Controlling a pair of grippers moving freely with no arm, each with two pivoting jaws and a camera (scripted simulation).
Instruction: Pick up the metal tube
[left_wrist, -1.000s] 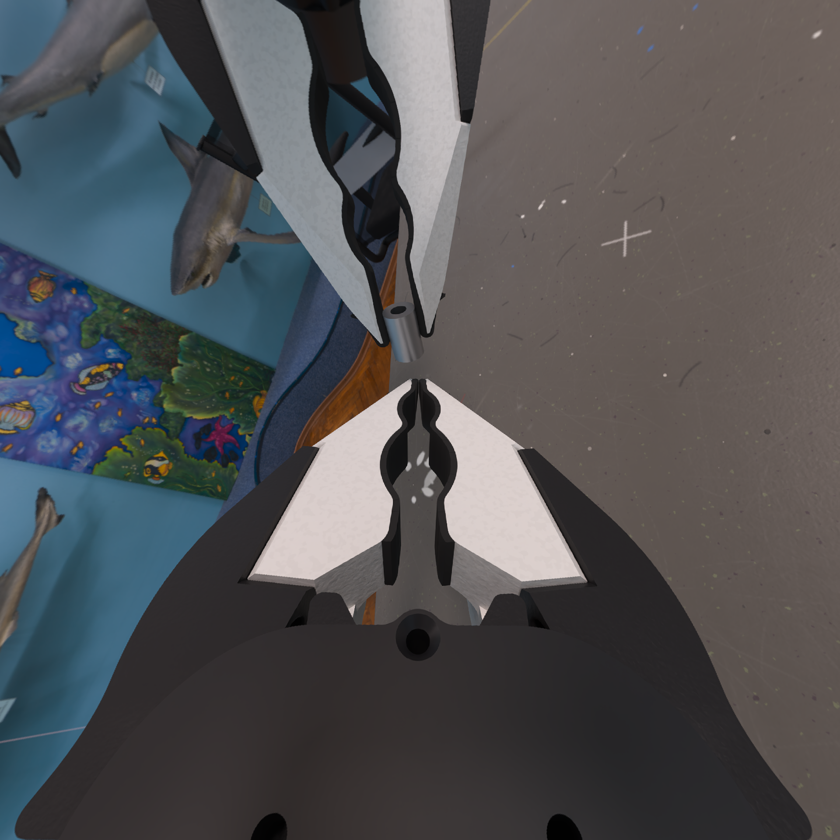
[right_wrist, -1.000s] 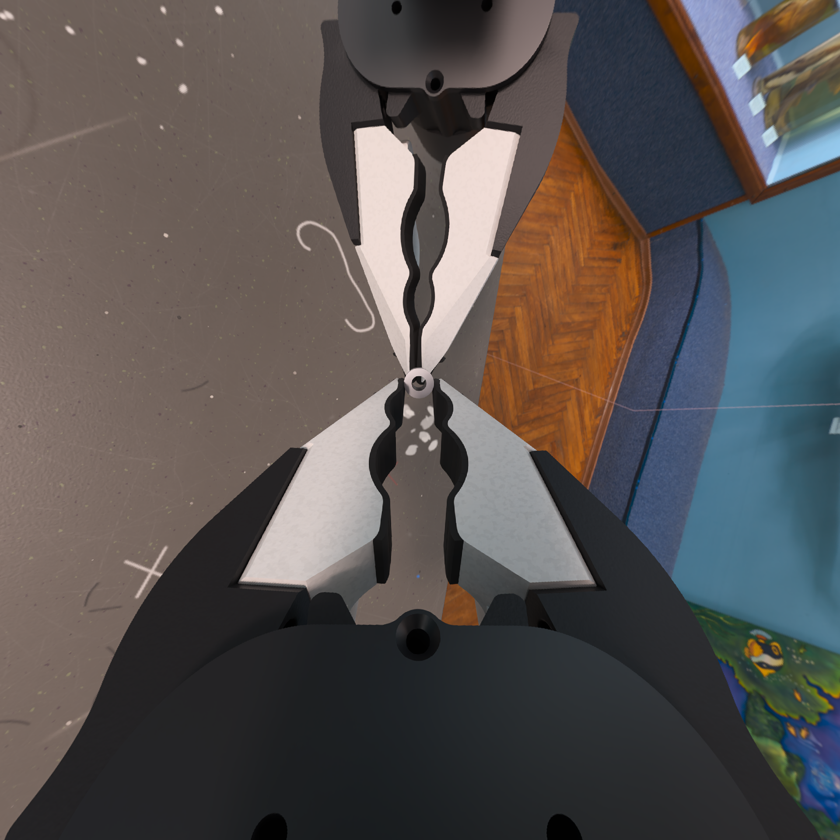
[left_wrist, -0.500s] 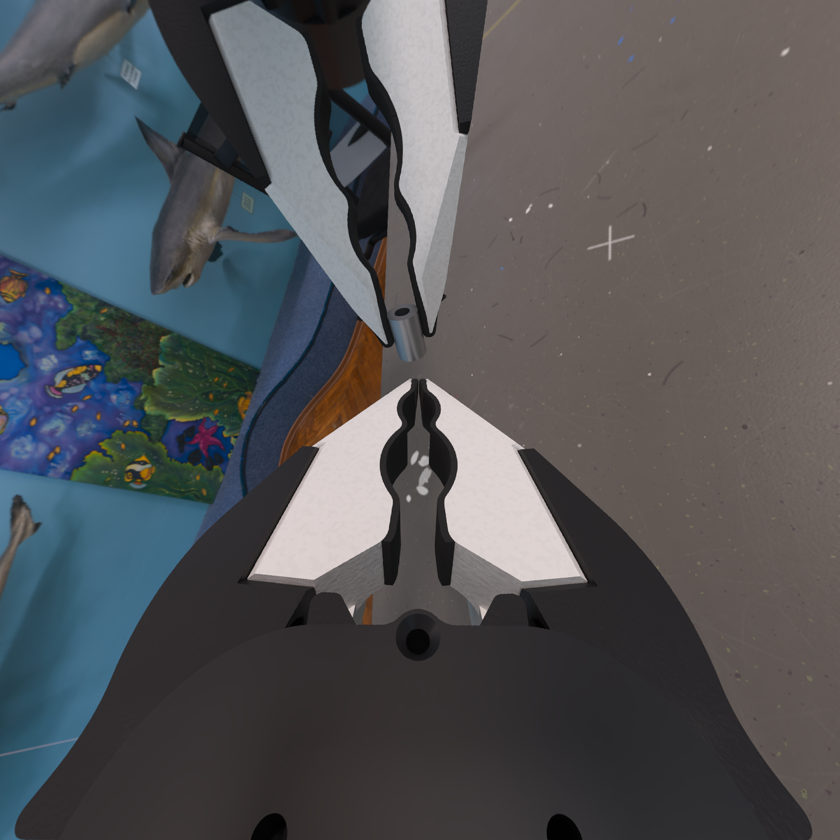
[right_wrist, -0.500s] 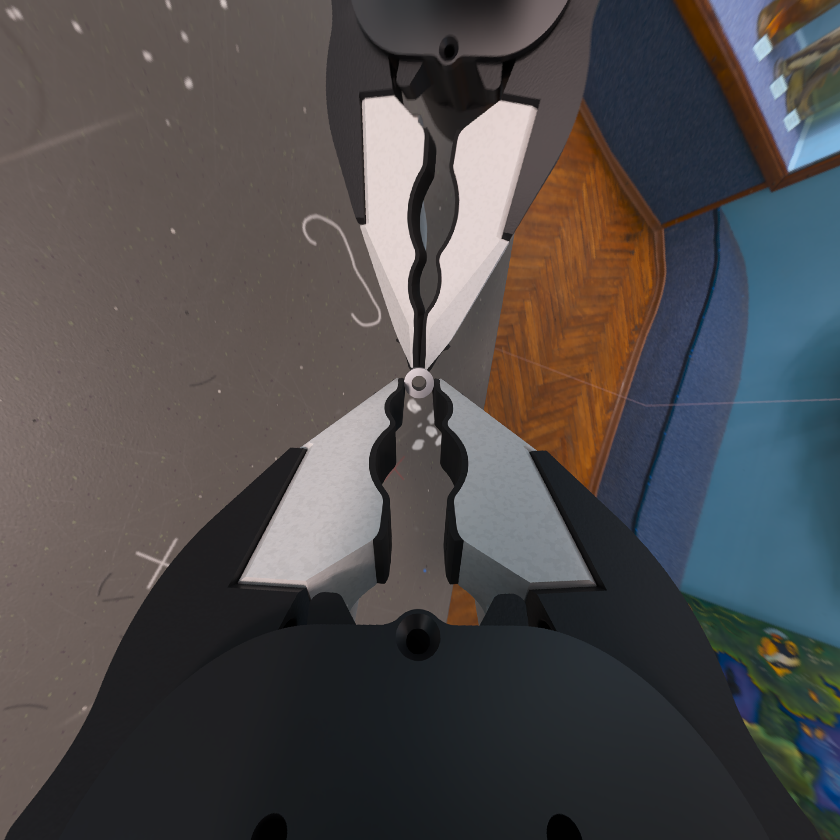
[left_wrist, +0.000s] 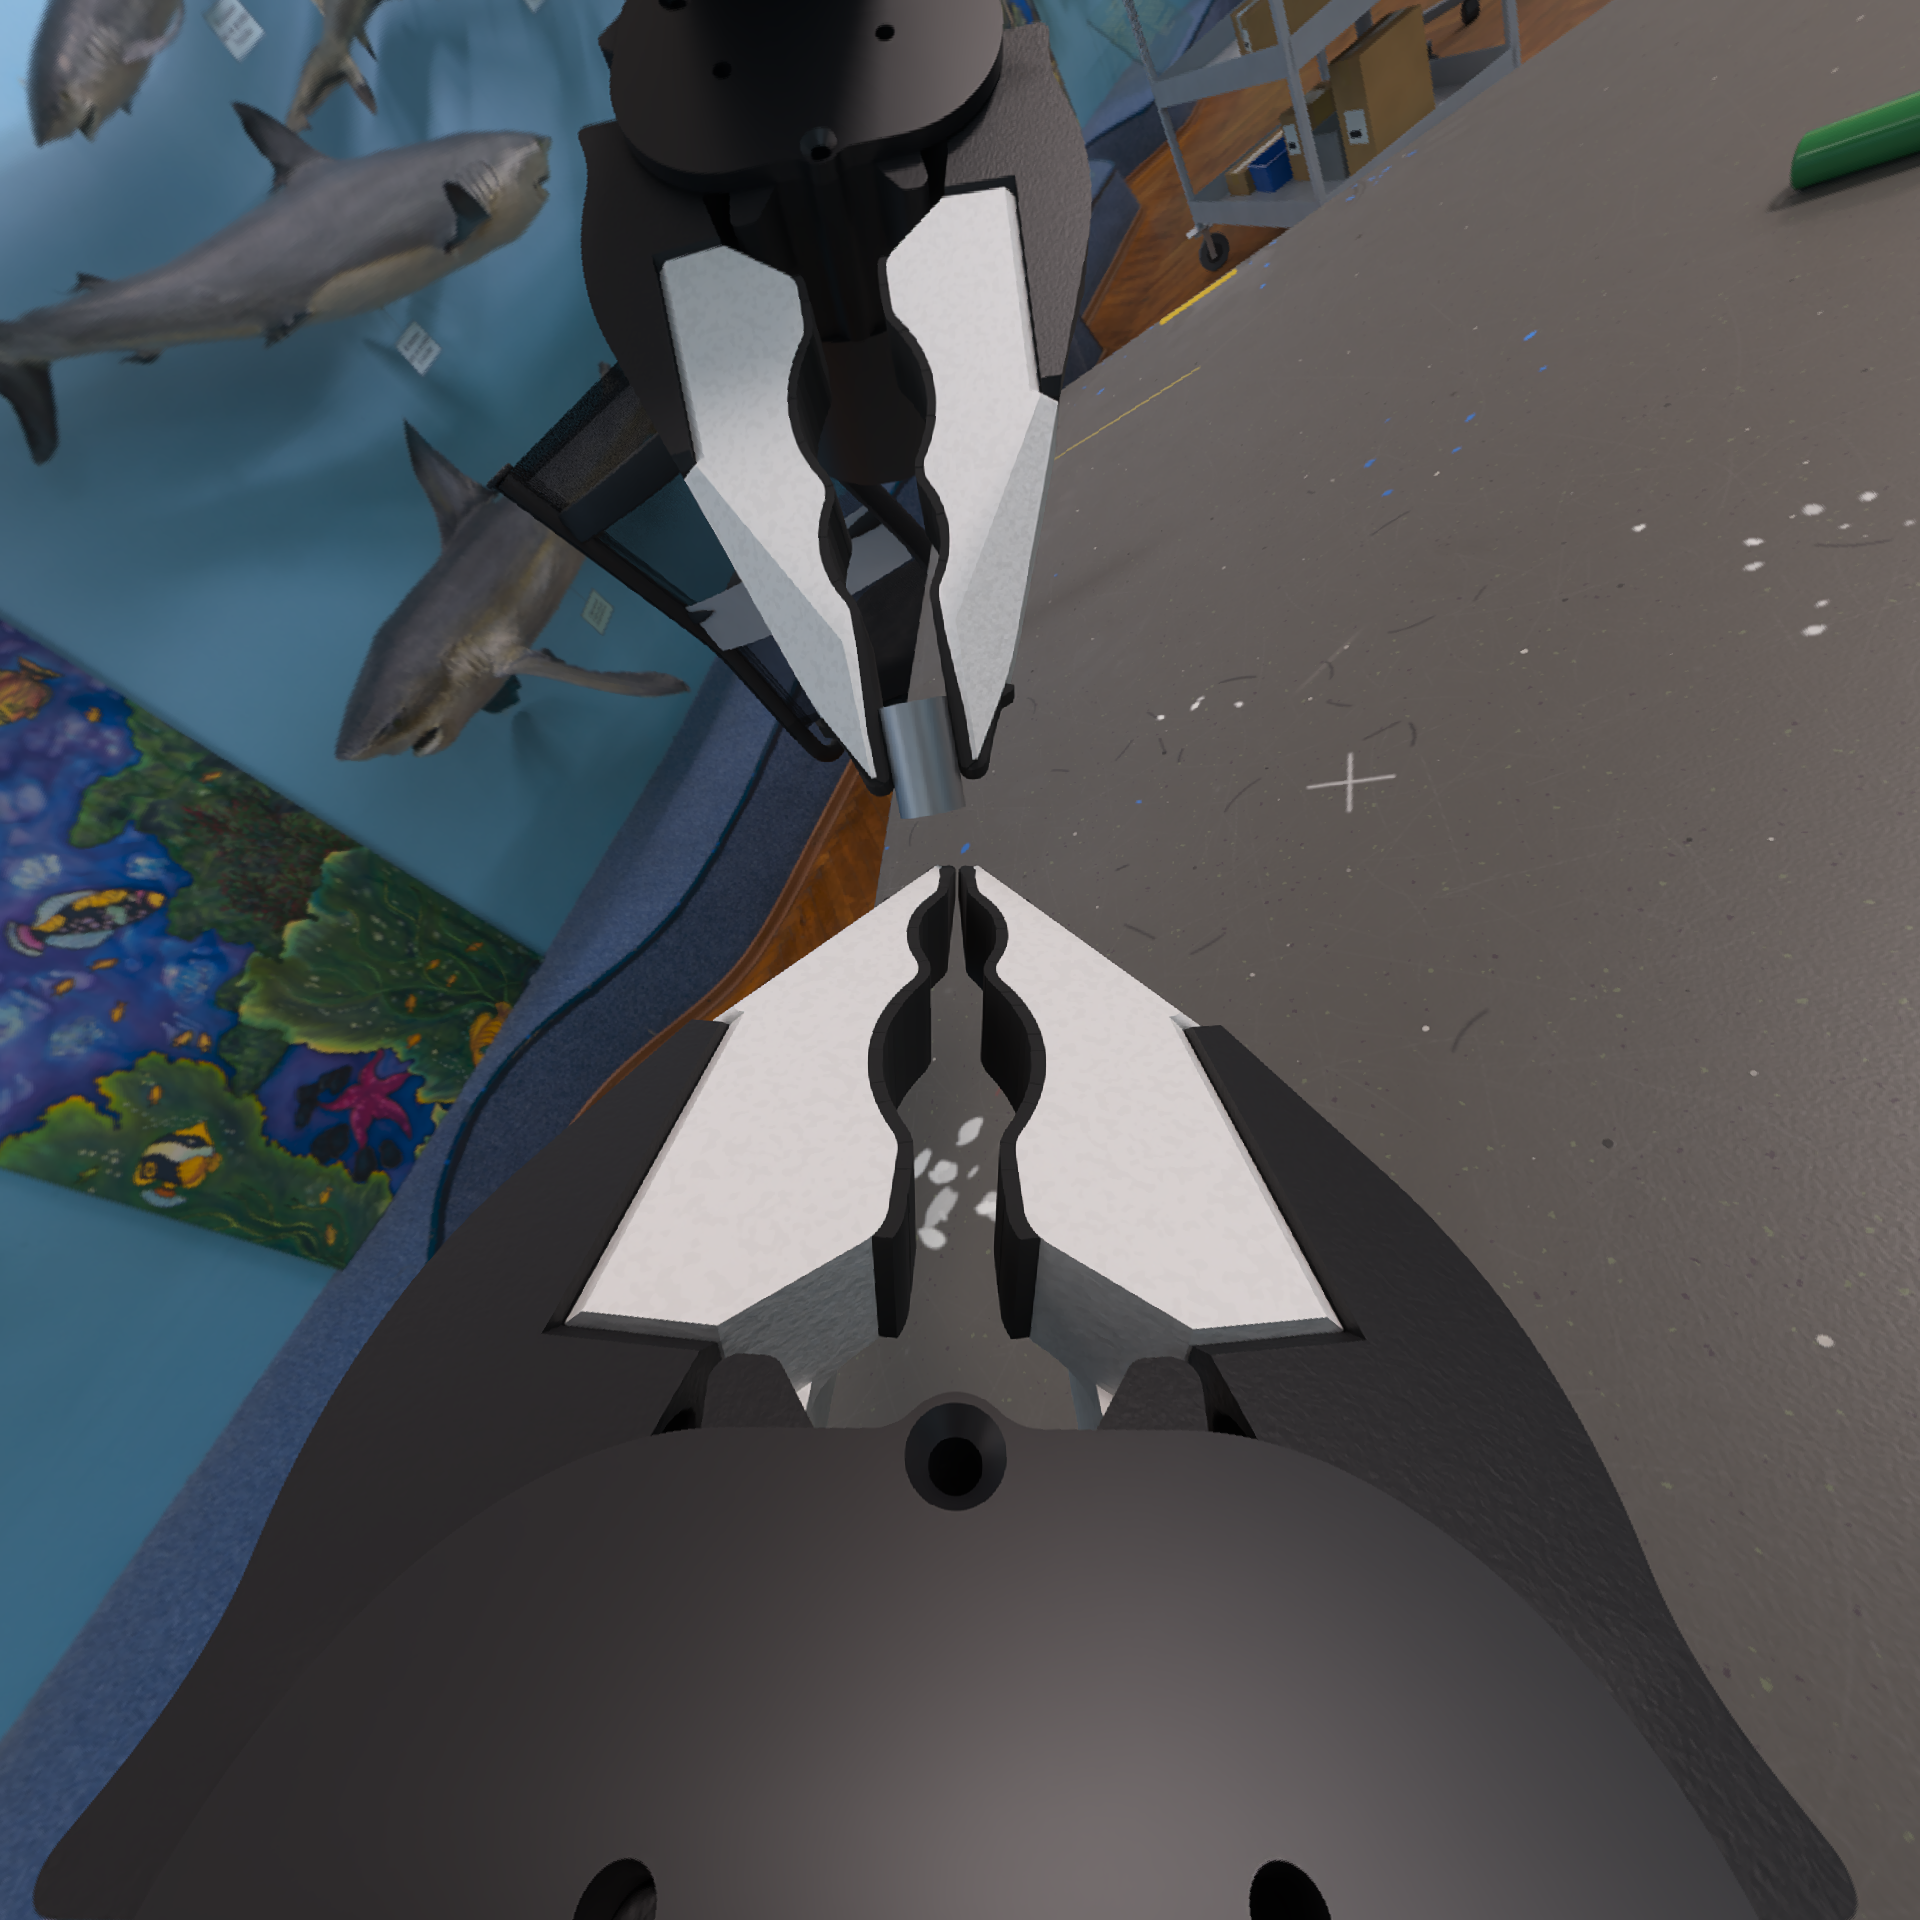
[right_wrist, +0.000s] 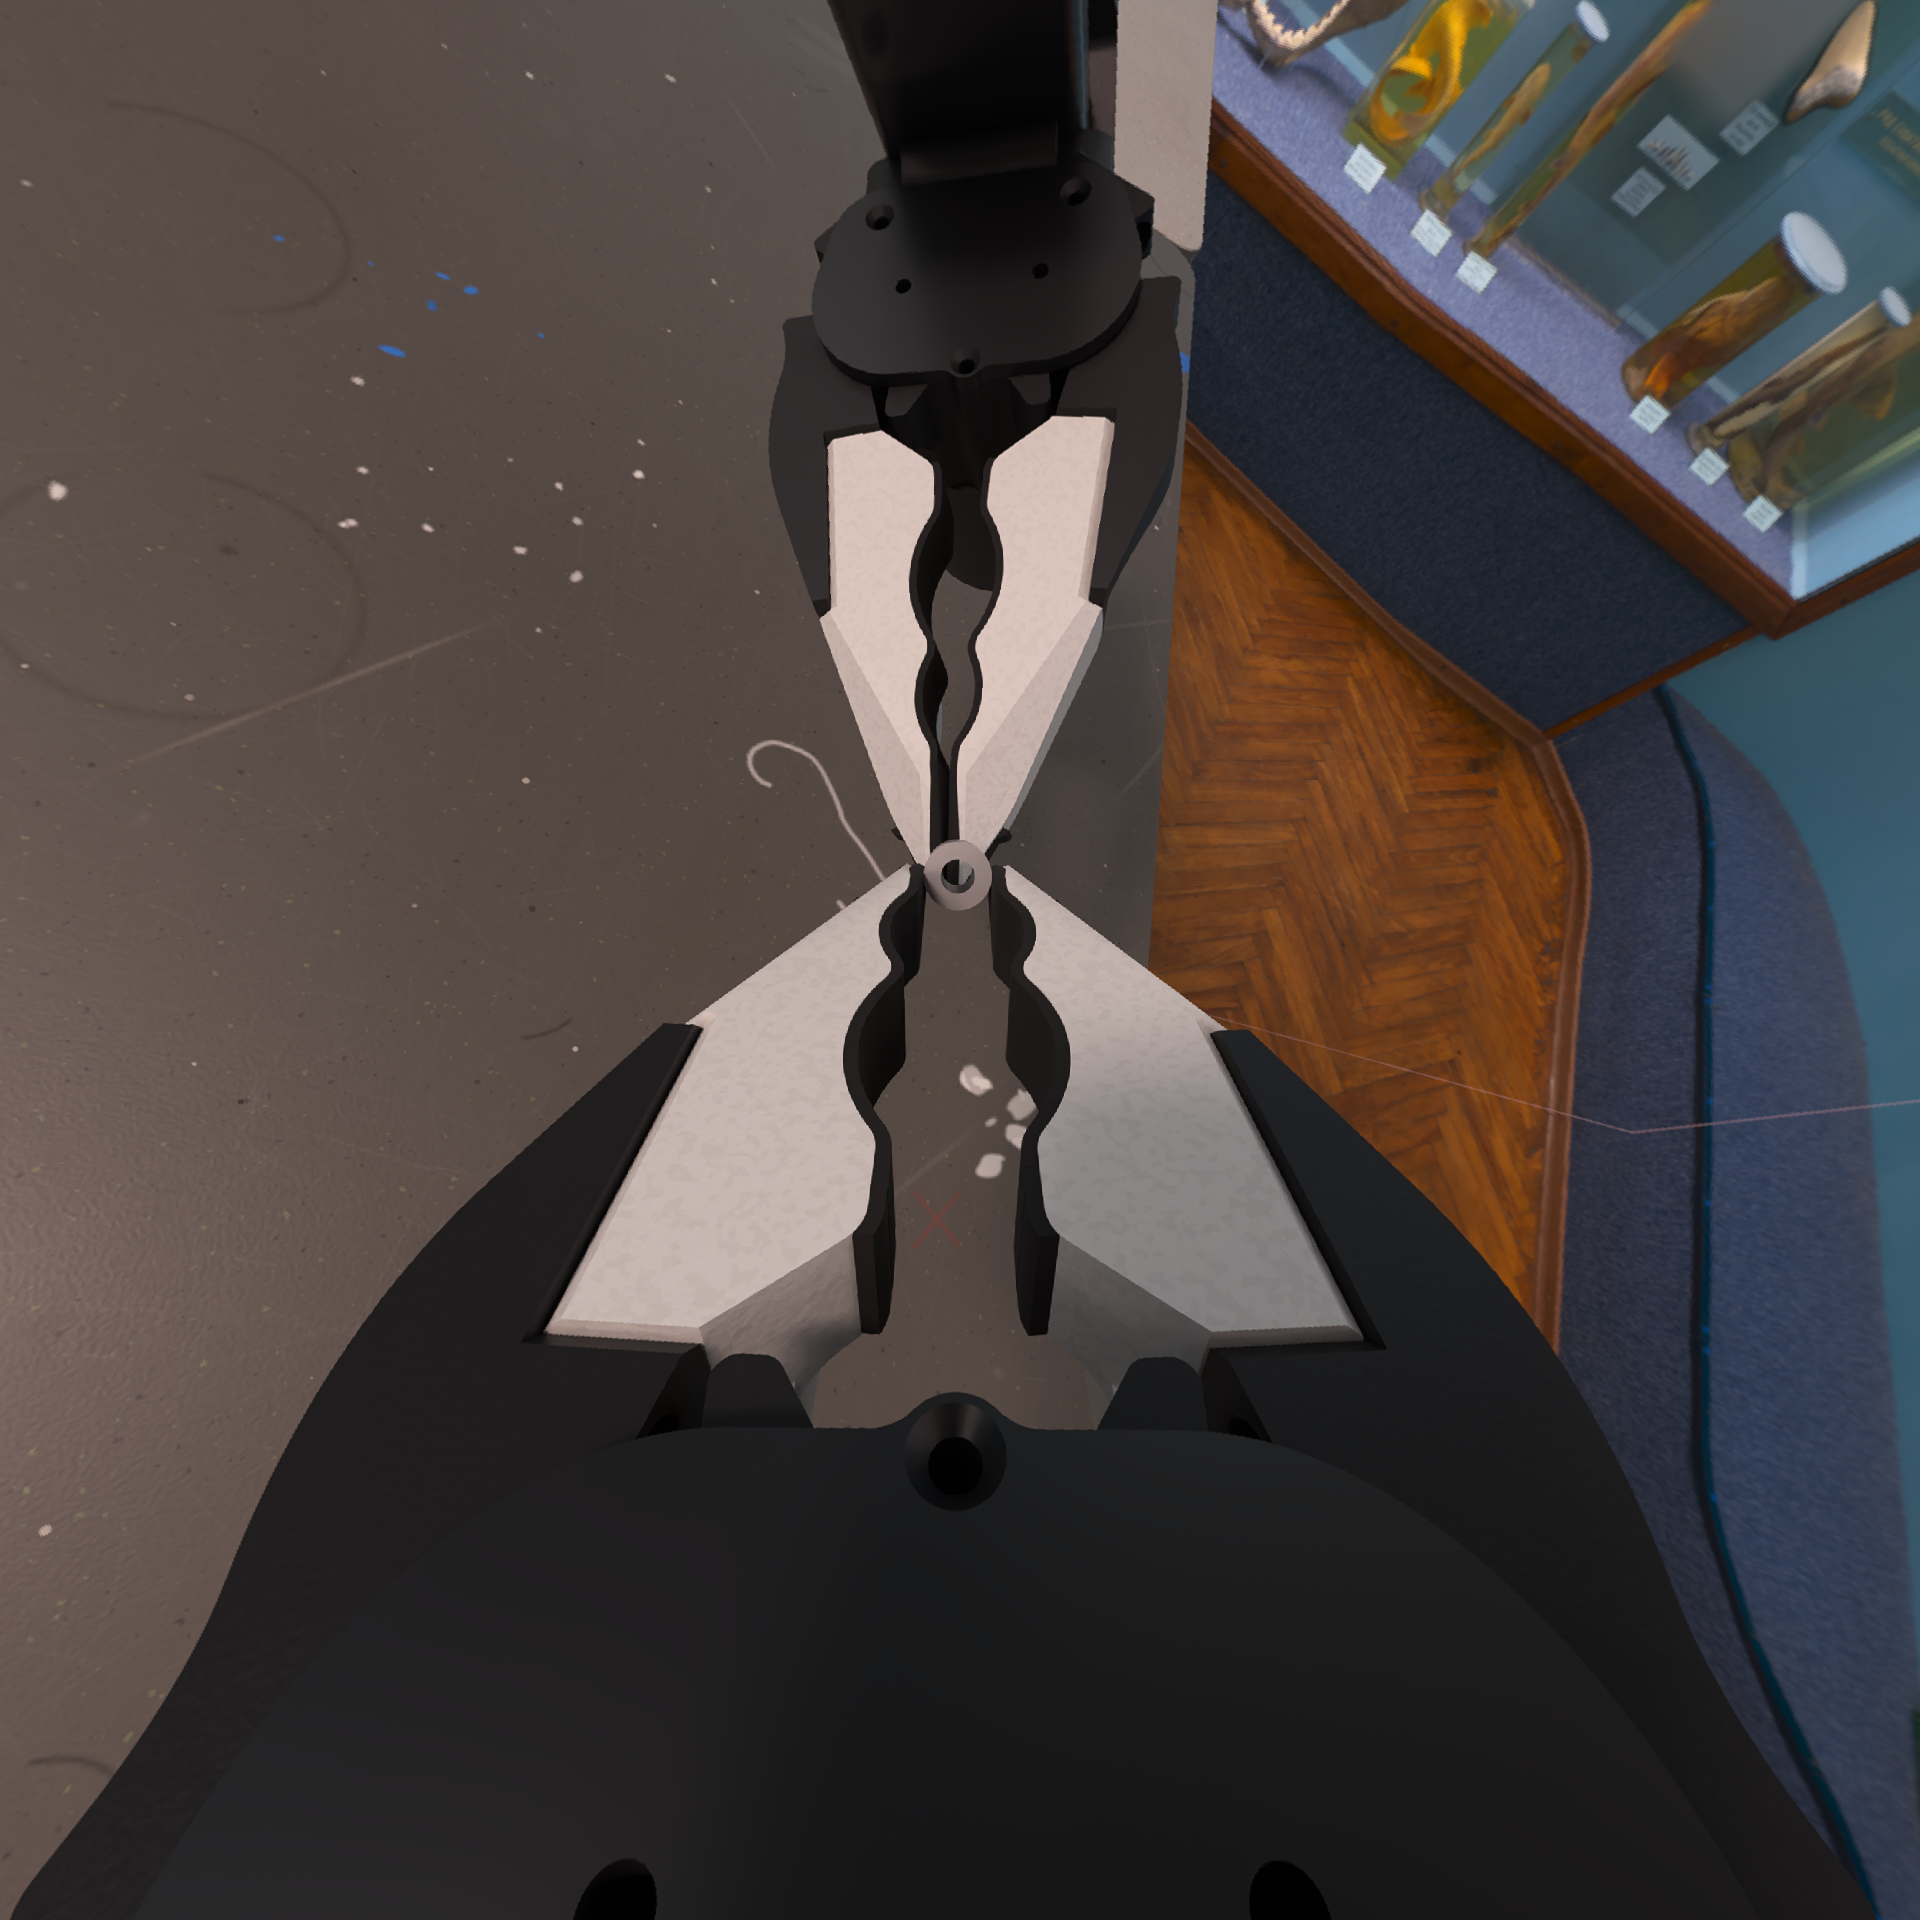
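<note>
The metal tube (left_wrist: 923, 758) is a short silver cylinder. In the left wrist view it sits clamped between the fingertips of my right gripper (left_wrist: 928, 771), which reaches in from the top. In the right wrist view the tube (right_wrist: 956, 878) shows end-on as a small ring held at my right gripper's (right_wrist: 956, 896) tips. My left gripper (left_wrist: 954, 873) is shut and empty, its tips just short of the tube's end. It also shows in the right wrist view (right_wrist: 948, 836), facing mine tip to tip. Both are above the grey table (left_wrist: 1455, 987).
A green cylinder (left_wrist: 1860, 151) lies at the far right of the table. The table's edge runs just beside the grippers, with wooden floor (right_wrist: 1351, 831) below. A shelf cart (left_wrist: 1299, 104) and a glass display case (right_wrist: 1558, 312) stand beyond.
Both views have swung, so each shows more of the other gripper and of the room. The tube now shows side-on in the left view. It stays in the right gripper's tips.
</note>
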